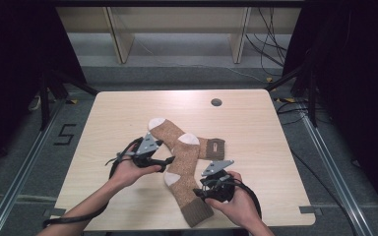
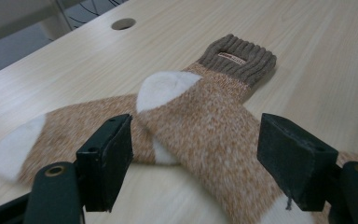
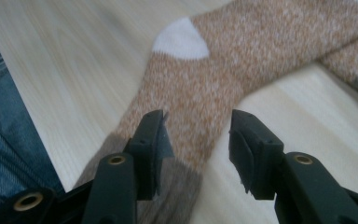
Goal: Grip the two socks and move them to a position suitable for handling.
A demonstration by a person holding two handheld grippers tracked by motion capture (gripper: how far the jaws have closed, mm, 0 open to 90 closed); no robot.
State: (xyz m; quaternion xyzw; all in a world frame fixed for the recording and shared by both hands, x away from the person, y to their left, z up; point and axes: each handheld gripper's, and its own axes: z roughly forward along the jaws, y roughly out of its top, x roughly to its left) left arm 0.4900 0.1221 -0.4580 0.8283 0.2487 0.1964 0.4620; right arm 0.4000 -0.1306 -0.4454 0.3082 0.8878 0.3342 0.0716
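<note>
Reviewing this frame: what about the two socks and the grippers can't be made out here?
- Label on the far sock's brown cuff: too small to read in the left gripper view.
- Lower sock: its middle is hidden under the upper sock crossing it in the high view.
- Left gripper: jaw gap too small to judge in the high view.
- Near cuff: cut off by the right gripper view's bottom edge, behind the right gripper.
</note>
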